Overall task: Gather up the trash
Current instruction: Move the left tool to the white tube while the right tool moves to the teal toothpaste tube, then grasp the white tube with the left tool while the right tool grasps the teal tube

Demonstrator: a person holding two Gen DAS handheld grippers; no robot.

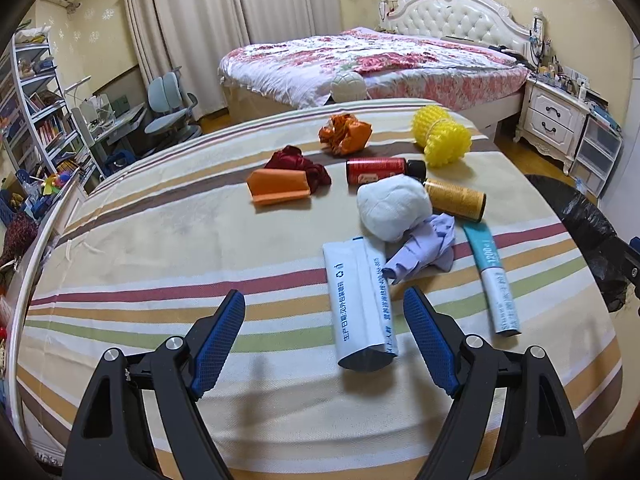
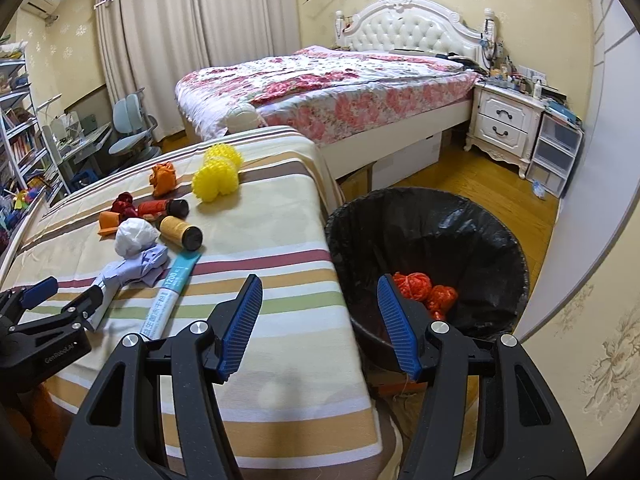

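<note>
A: Start at the left of the striped tablecloth (image 1: pixel 160 224). What lies there?

B: Farthest left is a folded orange wrapper (image 1: pixel 278 190) with a crumpled dark red wrapper (image 1: pixel 298 164) touching its far edge. Behind them, apart, sits a crumpled orange foil bag (image 1: pixel 344 134).

A: And towards the middle?

B: A red bottle with a black cap (image 1: pixel 382 170) lies on its side. Just in front of it is a white wad of paper (image 1: pixel 394 210), which leans on a crumpled lilac paper (image 1: pixel 424 250). A white sachet with blue print (image 1: pixel 360 304) lies nearest, its near end between the left gripper (image 1: pixel 324 328) fingers as that view sees it, though the blue pads stand wide and touch nothing.

A: Further right?

B: A yellow bottle with a dark cap (image 1: pixel 454 200) on its side, a teal and white tube-shaped packet (image 1: pixel 494 276) pointing towards the camera, and at the far edge a yellow spiky roller (image 1: pixel 440 136).

A: The bin?

B: A bin lined with a black bag (image 2: pixel 424 248) stands on the wooden floor just beside the table's right edge. Red-orange netting (image 2: pixel 424 292) lies at its bottom.

A: The right gripper (image 2: pixel 320 320)?

B: Released, jaws apart and empty, hanging over the table's right edge and the bin's rim. In its view the left gripper (image 2: pixel 64 294) reaches in at the far left, over the sachet
</note>
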